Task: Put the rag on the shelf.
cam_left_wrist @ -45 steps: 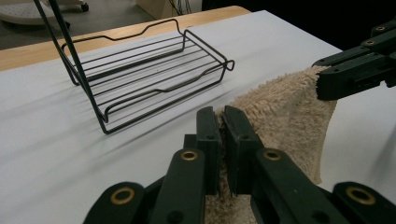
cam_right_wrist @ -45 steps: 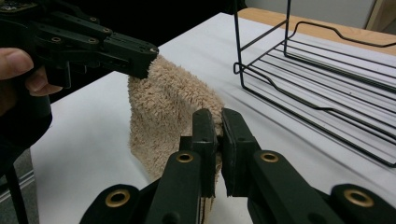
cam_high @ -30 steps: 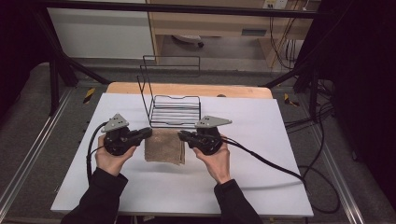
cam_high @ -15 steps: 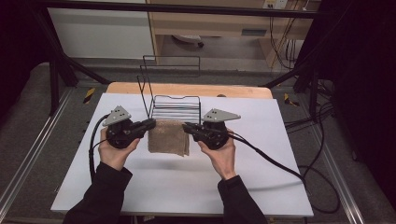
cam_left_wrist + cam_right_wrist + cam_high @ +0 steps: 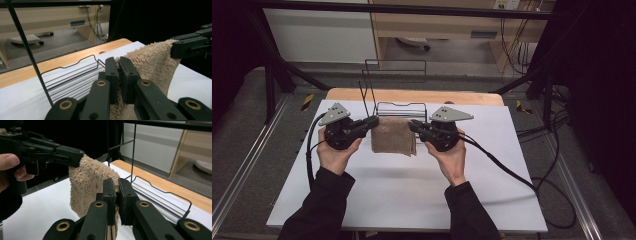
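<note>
Towel lifted beside wire rack, left claw and right claw each pinching a corner

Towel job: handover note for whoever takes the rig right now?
Left hand-held gripper: shut on the towel's left top corner.
Right hand-held gripper: shut on its right top corner.
Towel: folded, lifted off the white table, hanging between both just in front of the wire rack.
Done: both corners gripped, towel raised.
Left: probably carry it forward into the rack and release.
</note>
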Demonstrator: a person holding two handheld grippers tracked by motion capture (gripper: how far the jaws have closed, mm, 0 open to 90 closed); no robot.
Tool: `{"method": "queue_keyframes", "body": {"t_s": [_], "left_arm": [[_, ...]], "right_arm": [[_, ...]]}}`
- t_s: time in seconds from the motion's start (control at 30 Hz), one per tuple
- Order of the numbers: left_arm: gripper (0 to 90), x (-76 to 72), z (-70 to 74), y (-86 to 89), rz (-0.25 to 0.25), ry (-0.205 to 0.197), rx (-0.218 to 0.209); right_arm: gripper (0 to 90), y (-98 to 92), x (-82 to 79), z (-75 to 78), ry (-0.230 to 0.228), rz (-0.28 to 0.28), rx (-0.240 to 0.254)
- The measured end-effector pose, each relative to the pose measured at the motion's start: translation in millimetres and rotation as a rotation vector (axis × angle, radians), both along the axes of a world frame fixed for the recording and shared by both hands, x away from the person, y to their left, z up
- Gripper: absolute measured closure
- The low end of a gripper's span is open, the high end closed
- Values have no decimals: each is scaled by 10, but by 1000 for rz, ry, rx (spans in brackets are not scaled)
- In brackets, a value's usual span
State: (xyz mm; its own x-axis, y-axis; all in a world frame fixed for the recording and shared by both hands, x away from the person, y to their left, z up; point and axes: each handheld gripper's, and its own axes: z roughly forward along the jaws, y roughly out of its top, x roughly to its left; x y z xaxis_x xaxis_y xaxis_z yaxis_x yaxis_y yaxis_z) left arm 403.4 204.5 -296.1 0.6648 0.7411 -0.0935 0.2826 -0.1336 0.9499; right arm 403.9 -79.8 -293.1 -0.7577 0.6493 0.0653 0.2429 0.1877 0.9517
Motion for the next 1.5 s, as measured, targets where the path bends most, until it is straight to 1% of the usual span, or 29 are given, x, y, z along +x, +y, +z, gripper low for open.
{"method": "queue_keyframes", "body": {"t_s": [0.07, 0.27, 0.37, 0.53, 0.57, 0.77, 0.87, 0.97, 1.03, 1.13, 1.17, 1.2, 1.23, 1.27, 1.3, 1.33, 1.37, 1.4, 1.5], "left_arm": [[851, 12, 22, -8, 3, -7, 0], [851, 66, 93, -33, 18, -25, -16], [852, 98, 130, -41, 16, -33, -20], [851, 139, 183, -63, 17, -60, -18], [852, 147, 194, -68, 19, -64, -19], [852, 189, 261, -79, 23, -89, -30], [852, 208, 293, -85, 30, -102, -32], [852, 231, 323, -83, 36, -115, -34], [852, 250, 347, -75, 39, -120, -34], [853, 268, 389, -61, 49, -135, -36], [853, 272, 399, -61, 46, -135, -39], [853, 274, 409, -57, 52, -140, -42], [853, 279, 419, -50, 52, -145, -38], [853, 284, 425, -54, 49, -145, -49], [854, 292, 434, -51, 52, -147, -51], [853, 301, 446, -45, 58, -153, -46], [853, 310, 457, -49, 62, -156, -52], [854, 321, 472, -46, 63, -159, -46], [854, 346, 519, -47, 69, -170, -52]], "right_arm": [[853, -2, 6, 14, -3, -1, 0], [853, -5, 48, 105, -34, -18, 0], [853, -11, 64, 146, -48, -24, 7], [853, -21, 85, 188, -65, -35, 8], [853, -21, 104, 206, -74, -39, 11], [853, -24, 137, 266, -89, -51, 18], [853, -20, 167, 313, -107, -60, 24], [853, -6, 191, 348, -116, -65, 35], [853, -1, 198, 359, -119, -67, 36], [854, 21, 226, 400, -137, -72, 34], [854, 29, 230, 411, -137, -77, 39], [854, 32, 240, 423, -142, -76, 39], [854, 32, 240, 423, -142, -76, 39], [854, 37, 247, 435, -147, -78, 40], [854, 40, 254, 446, -149, -80, 41], [853, 45, 263, 457, -152, -80, 42], [854, 51, 273, 468, -159, -84, 43], [854, 59, 294, 486, -164, -89, 45], [854, 67, 317, 506, -172, -93, 53]]}}
